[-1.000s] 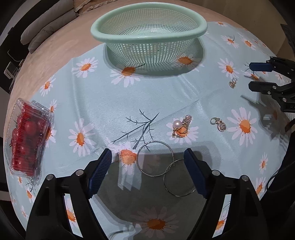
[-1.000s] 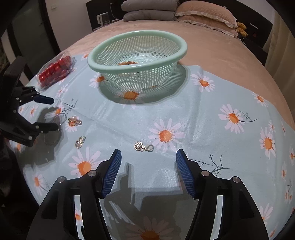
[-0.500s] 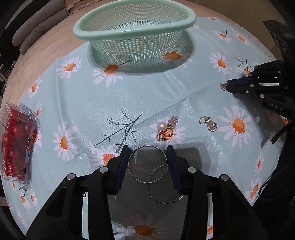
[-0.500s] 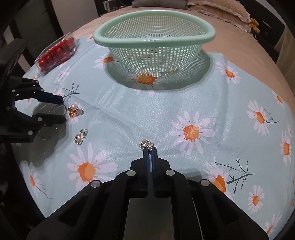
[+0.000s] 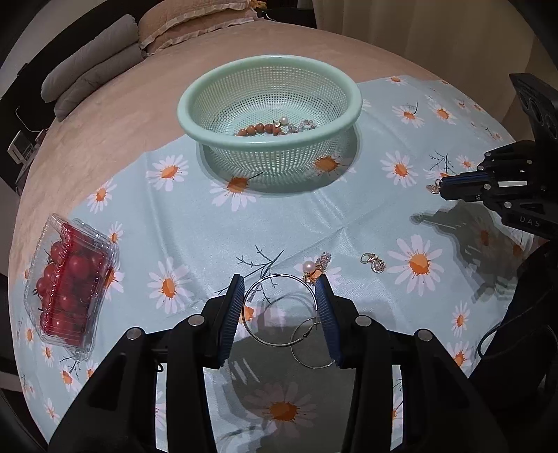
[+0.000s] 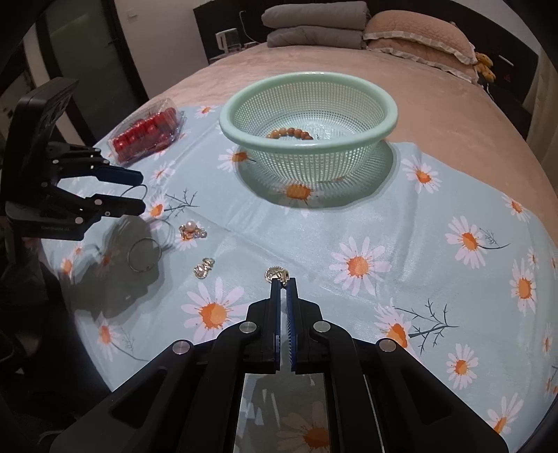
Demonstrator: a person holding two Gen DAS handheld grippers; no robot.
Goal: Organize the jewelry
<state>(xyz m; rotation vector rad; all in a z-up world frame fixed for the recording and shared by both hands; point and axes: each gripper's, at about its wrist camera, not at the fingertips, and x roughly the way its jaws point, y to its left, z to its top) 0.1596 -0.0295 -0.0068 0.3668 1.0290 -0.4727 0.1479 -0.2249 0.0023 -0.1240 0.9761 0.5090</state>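
1. Here the right gripper (image 6: 283, 283) has its fingers pressed on a small gold charm (image 6: 276, 274), lifted above the daisy-print cloth (image 6: 383, 223) on the bed
2. The left gripper (image 5: 280, 296) pinches a large silver hoop earring (image 5: 279, 310) across its width
3. The mint-green plastic mesh basket (image 5: 216, 90) holds a brown bead bracelet (image 5: 259, 130)

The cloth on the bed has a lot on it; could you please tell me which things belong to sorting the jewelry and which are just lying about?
Part of the job:
- green basket
- bead bracelet inside it
- large ring between the left tool's pads
- small ring
- pearl earring
- loose charm
- small charm pinched by the right tool

Lying about:
- box of tomatoes
- pillows
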